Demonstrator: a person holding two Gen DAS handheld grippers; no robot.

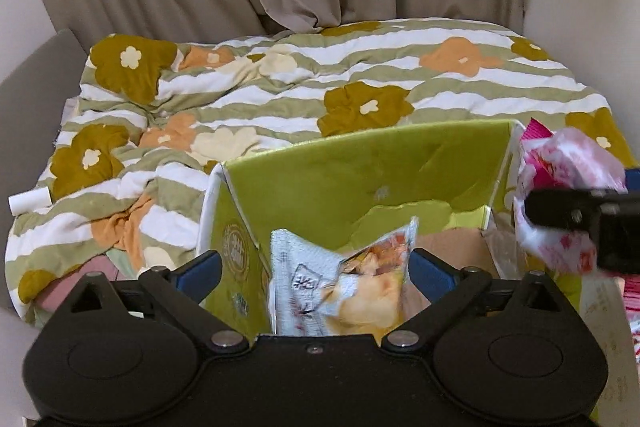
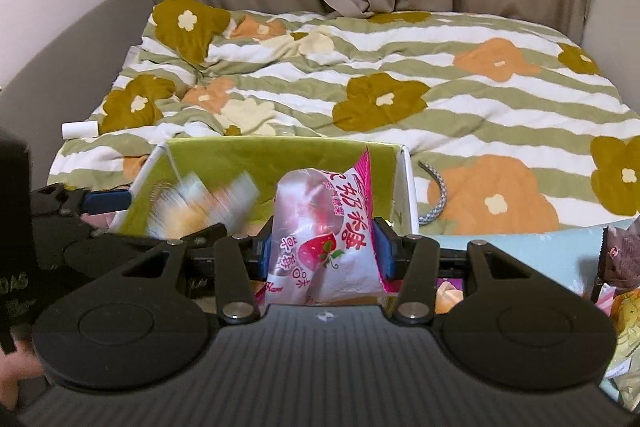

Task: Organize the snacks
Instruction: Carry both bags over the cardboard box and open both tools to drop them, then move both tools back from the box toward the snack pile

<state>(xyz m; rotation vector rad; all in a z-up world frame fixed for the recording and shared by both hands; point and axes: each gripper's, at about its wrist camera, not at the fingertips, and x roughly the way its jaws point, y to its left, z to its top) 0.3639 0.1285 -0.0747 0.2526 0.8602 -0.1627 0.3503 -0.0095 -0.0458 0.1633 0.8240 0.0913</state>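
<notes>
We worked over the green cardboard box (image 1: pixel 360 167) on the flowered quilt (image 1: pixel 280 87). At the box's left side, our left gripper (image 1: pixel 316 267) stood released, its jaws wide, and a crinkly pale chip bag (image 1: pixel 340 287) sat loose between them, tipping into the box. Toward the box's right side, our right gripper (image 2: pixel 322 251) was clenched on a glossy pink-and-white strawberry candy bag (image 2: pixel 320 239), not yet dropped in. More soft packets (image 2: pixel 624 307) lay right of the box, so sorting looked only partly done.
</notes>
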